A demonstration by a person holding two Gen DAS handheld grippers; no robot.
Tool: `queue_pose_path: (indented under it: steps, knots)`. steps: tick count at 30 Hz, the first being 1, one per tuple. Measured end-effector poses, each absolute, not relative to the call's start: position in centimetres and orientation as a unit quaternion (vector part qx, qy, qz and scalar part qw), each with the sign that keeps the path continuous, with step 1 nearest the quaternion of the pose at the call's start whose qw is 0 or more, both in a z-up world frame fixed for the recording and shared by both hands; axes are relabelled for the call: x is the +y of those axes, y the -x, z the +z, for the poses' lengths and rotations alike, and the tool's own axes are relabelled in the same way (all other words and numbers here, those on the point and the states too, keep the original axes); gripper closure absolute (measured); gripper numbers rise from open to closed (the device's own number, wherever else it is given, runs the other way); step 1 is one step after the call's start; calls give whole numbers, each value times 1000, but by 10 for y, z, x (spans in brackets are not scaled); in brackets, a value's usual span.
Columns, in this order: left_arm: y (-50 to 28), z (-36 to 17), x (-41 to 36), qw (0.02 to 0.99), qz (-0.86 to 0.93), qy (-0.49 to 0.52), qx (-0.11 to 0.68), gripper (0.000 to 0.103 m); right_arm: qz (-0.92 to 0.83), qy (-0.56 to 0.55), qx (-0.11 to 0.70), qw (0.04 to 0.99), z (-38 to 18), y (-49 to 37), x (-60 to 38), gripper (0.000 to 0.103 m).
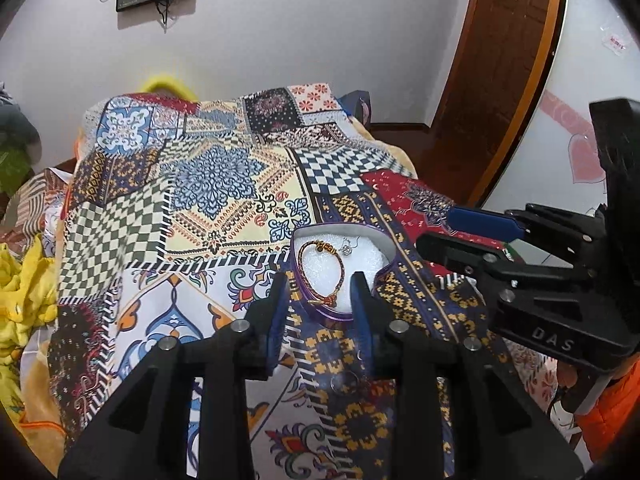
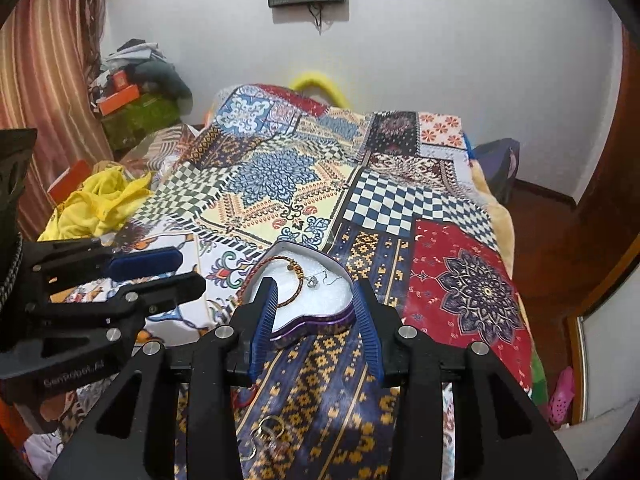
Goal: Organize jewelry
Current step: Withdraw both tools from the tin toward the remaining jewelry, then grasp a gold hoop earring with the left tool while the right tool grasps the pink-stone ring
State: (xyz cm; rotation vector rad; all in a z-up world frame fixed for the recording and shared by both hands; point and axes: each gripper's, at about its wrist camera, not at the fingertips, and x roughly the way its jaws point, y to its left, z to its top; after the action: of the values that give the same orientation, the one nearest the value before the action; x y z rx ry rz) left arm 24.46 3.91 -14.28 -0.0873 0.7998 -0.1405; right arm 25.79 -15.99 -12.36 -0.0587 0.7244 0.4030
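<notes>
While both grippers hang open-fingered over the patchwork bedspread (image 2: 460, 280), the heart-shaped box (image 2: 316, 322) holding a braided bracelet (image 1: 340, 264) sits just ahead, and loose rings (image 2: 270, 430) lie nearer, under the right gripper (image 2: 314, 292), left gripper (image 1: 320, 288) alongside.

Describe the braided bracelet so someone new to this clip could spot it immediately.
Start at the patchwork bedspread and find the purple heart-shaped box with white padding. The red-and-gold braided bracelet lies looped inside, beside a small silver pendant. It alone is corded; the loose rings lie outside on the cloth.
</notes>
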Motion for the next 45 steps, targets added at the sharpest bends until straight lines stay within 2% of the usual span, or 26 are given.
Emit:
queue_pose_path:
  steps: [2,14,29,37,39,41,45]
  knots:
    - [-238,-137,38,920,-68,40,383,66,193,26,347,917,-120,-250,-161,67]
    - [-199,-131,35,917,-71,23,392,62,173,27,340,924,-122,-204,-172,67]
    - [-178,-187,23,884,-87,28,459,62,166,18,407,898,-186,-186,-166,66]
    - [-179,-200,25,877,-86,46,470,62,173,-4,419,891,-206,-192,-161,67]
    - [-179,-201,24,877,-88,49,470,62,174,-8,413,894,-206,-192,-160,70]
    - [-180,-201,22,875,-93,53,472,62,179,-7,413,893,-208,-194,-158,85]
    - [-183,-205,14,867,-109,65,481,62,183,-10,406,895,-208,-192,-158,89]
